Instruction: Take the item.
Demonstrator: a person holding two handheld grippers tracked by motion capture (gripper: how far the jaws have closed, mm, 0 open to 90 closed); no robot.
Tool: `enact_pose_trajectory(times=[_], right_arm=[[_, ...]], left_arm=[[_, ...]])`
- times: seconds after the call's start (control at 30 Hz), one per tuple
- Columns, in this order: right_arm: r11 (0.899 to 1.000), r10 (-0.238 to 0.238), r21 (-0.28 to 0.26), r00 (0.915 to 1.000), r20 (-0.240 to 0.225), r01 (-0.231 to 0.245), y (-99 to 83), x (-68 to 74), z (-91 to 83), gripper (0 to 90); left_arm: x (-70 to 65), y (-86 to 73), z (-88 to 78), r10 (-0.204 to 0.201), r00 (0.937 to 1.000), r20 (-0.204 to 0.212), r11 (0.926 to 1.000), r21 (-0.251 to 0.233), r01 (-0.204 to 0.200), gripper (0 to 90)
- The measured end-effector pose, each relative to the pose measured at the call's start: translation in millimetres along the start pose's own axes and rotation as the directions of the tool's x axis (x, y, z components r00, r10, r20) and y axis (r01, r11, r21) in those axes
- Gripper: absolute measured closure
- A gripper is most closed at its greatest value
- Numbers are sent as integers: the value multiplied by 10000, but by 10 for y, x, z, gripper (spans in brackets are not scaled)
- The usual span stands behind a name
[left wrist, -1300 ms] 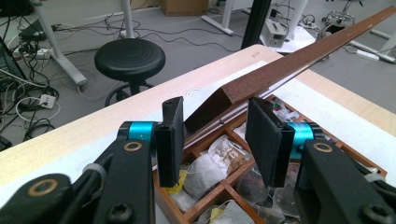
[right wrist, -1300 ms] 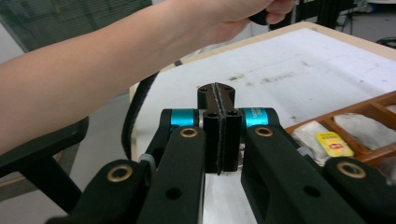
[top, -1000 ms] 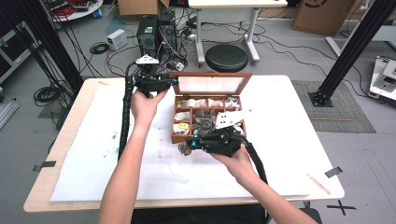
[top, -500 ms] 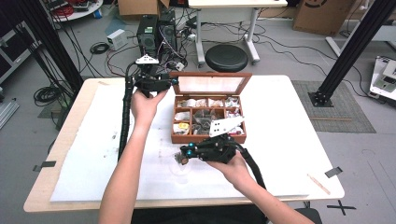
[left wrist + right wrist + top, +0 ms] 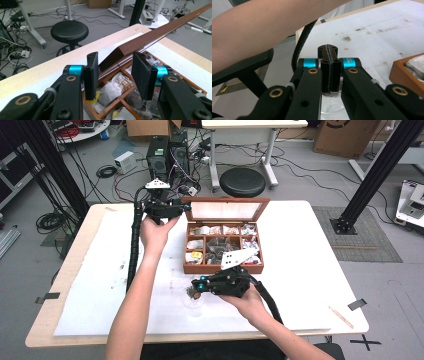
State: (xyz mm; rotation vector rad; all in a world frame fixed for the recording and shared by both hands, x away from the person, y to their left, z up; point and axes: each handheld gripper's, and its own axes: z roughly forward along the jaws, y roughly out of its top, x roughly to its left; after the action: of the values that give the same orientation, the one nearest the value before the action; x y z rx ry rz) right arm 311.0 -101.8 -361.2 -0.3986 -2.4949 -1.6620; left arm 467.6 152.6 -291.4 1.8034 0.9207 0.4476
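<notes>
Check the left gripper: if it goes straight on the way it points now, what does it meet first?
Most likely the raised lid of the wooden tea box. In the left gripper view, the left gripper has its jaws apart on either side of the lid's near corner. Depth is unclear, so contact could be close.

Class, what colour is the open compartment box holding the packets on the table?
Reddish-brown wood: the box shows best in the high view.

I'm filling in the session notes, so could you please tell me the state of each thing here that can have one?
Wooden box: open.
Box lid: raised, its corner between the left claw's jaws.
Left claw: open, pads off the lid.
Right claw: shut, above the glass.
Glass: upright on the white sheet.
</notes>
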Motion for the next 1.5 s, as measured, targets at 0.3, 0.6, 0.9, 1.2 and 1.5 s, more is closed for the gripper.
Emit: enact_pose_trajectory(times=[0.3,0.6,0.9,1.2,1.5], right_arm=[[9999,65,-81,9999,105,-65,-21,-25,15,769],[9994,111,-337,9987,500,-94,3,-37,-66,642],[9990,-58,-439,9906,1368,120,4,-130,-227,554],[9979,-119,-605,9789,2038,247,-2,-207,-399,535],[9969,116,-782,9608,2770,105,-26,-311,-579,457]], left_arm=[[0,0,0,-5,10000,9,10000,1,5,571],[3,-2,0,-18,10000,26,10000,-2,18,571],[5,-3,1,-39,10000,26,10000,-14,39,571],[6,-4,1,-48,10000,27,10000,-24,48,571],[10,-4,3,-63,10000,61,10000,-44,63,572]])
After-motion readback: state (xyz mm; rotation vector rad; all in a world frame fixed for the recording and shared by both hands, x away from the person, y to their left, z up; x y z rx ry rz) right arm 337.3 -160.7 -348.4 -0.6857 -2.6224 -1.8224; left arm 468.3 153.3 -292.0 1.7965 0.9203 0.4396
